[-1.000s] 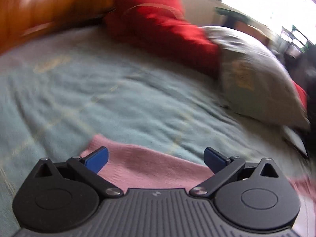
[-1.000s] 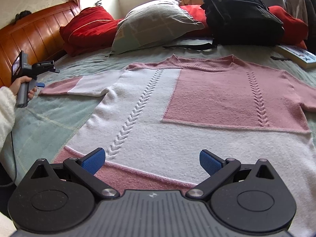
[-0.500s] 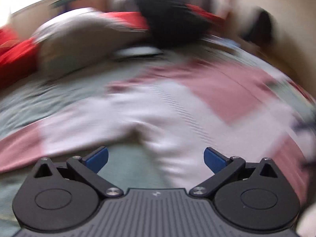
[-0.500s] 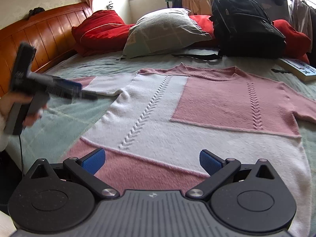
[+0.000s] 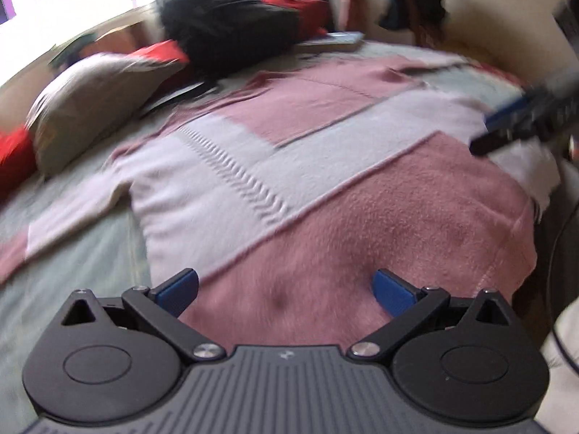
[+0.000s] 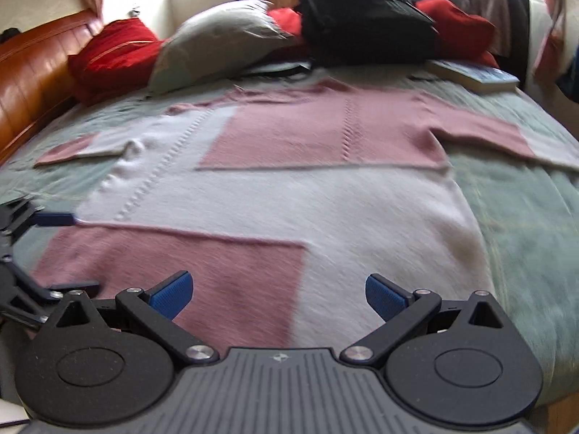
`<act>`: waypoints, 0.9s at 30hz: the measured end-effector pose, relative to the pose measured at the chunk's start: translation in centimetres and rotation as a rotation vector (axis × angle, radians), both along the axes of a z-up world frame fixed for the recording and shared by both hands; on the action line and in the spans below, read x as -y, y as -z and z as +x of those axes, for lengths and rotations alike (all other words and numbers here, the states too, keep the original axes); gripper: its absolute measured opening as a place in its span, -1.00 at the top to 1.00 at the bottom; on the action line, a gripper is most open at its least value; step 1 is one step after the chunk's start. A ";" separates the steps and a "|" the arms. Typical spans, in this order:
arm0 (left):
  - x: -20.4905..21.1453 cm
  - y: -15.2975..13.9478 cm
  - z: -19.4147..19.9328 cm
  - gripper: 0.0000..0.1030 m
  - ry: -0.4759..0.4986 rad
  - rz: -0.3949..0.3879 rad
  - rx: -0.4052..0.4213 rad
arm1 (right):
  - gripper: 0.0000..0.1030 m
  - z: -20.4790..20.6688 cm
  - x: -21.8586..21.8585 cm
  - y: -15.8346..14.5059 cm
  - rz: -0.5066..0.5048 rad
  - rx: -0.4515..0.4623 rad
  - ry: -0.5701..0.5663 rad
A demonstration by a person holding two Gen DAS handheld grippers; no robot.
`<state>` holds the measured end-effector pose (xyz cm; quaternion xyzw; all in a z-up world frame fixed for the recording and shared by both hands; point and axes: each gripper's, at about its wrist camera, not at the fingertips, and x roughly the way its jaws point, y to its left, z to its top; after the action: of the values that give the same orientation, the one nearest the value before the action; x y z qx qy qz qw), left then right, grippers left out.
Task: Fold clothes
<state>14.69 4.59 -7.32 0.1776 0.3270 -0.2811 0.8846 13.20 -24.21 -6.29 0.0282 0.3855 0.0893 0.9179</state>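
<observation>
The sweater point(image 6: 275, 195) lay flat on the bed point(image 6: 524, 195). My left gripper point(image 5: 286, 287) and right gripper point(image 6: 278, 291) hung released over its hem; blur probably risked my snagging one layer.

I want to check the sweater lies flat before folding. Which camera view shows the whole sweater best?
The right wrist view: the sweater shows there with both sleeves spread on the bed. The left wrist view is blurrier, at an angle, with the far sleeve partly hidden.
</observation>
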 end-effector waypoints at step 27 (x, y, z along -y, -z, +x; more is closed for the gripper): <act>0.7 -0.9 -4.2 -0.99 -0.070 -0.012 0.046 | -1.00 -4.9 -3.1 2.3 -0.229 0.041 -0.271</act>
<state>10.45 3.88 -6.40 0.1671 0.3110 -0.2479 0.9022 8.33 -21.15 -8.56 -0.1308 0.3744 0.1681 0.9025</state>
